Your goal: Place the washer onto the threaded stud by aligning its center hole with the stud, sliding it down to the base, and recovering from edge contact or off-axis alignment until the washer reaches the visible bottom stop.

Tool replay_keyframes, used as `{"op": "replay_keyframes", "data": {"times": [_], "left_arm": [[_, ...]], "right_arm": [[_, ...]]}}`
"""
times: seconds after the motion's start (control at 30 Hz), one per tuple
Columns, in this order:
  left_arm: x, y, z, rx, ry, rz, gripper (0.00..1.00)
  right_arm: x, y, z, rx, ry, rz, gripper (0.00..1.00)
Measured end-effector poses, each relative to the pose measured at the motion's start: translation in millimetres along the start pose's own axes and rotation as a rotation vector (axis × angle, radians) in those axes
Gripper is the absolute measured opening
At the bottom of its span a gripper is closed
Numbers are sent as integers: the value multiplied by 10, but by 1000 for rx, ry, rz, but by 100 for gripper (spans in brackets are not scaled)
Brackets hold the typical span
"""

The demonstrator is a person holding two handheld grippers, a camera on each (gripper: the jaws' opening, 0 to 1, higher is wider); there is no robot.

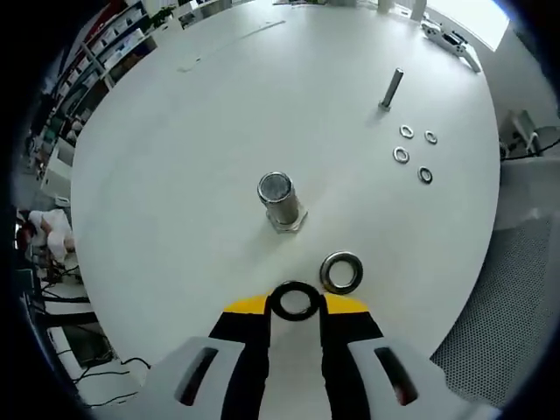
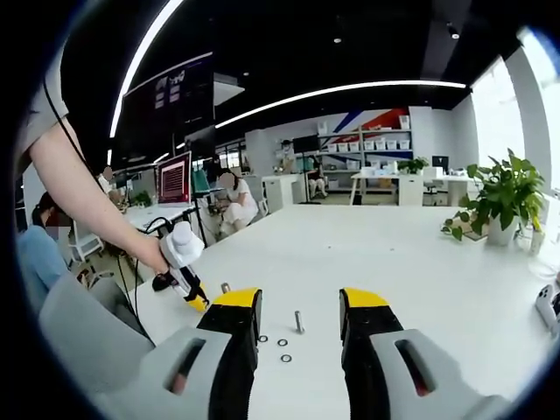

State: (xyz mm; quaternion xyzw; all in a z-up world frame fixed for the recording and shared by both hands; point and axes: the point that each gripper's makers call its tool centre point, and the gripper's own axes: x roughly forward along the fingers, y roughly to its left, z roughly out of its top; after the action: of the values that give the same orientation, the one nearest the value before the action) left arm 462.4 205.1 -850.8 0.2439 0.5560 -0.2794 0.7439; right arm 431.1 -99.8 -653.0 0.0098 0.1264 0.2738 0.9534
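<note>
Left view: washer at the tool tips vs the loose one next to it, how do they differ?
The dark washer sits between the left tool's yellow tips; the silvery washer lies free on the table, apart from the tool. The silvery one looks brighter with a thicker rim, and lies nearer the threaded stud. Both are flat rings of similar size, and neither is on the stud yet.

Each claw (image 2: 299, 308) has black jaws tipped yellow on pale grey slotted bodies.
</note>
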Motion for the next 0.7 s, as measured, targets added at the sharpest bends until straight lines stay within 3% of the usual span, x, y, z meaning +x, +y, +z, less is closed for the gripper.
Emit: {"op": "replay_keyframes", "data": {"times": [0.7], "left_arm": [[-307, 35, 205, 18, -76, 25, 19]], "right_arm": [[5, 26, 15, 0, -8, 11, 38]]}}
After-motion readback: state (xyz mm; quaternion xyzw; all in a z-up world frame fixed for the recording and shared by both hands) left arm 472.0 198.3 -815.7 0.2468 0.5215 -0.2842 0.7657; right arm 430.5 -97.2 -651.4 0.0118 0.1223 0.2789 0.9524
